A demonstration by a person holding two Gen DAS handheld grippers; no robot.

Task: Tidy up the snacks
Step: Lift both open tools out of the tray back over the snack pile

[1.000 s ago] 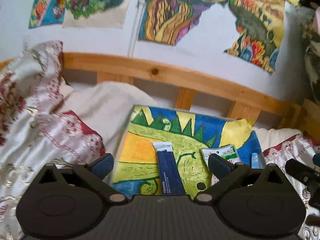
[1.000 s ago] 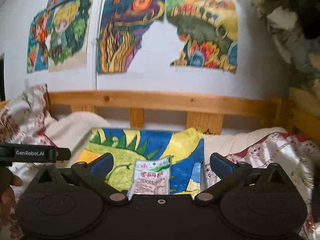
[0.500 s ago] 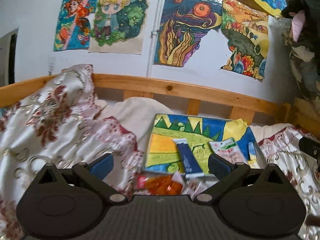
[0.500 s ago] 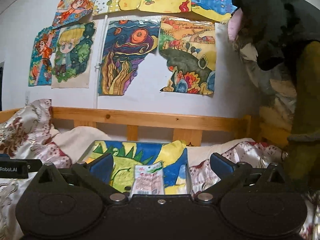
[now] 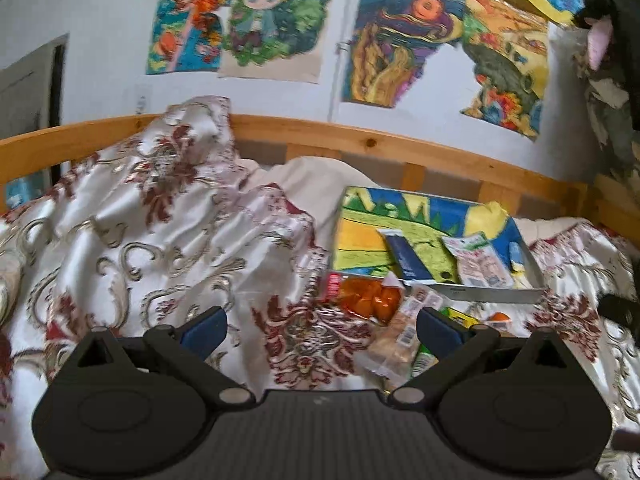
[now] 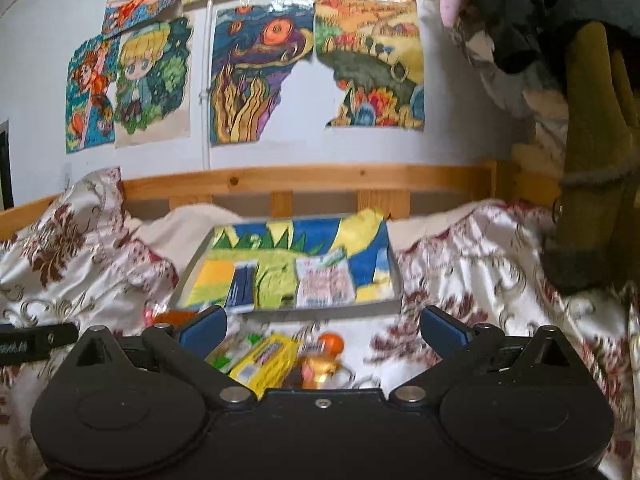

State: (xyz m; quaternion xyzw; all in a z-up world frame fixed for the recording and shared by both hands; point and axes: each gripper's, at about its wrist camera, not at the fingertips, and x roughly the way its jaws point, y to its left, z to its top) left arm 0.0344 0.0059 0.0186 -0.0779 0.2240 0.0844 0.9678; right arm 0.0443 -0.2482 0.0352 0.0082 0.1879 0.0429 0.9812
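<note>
Behind the bed runs a wooden rail under a white wall hung with coloured drawings. On the floral satin bedspread you have one shallow metal tray lined with a dinosaur drawing; it holds two packets, one dark blue sachet and one white printed sachet, side by side and apart. Loose snacks lie on the bedspread in front of the tray: one orange clear-wrapped pack, one pale wrapped biscuit pack, one yellow packet, one green packet and one orange-capped item. Your left gripper and your right gripper both stand wide apart, holding nothing.
</note>
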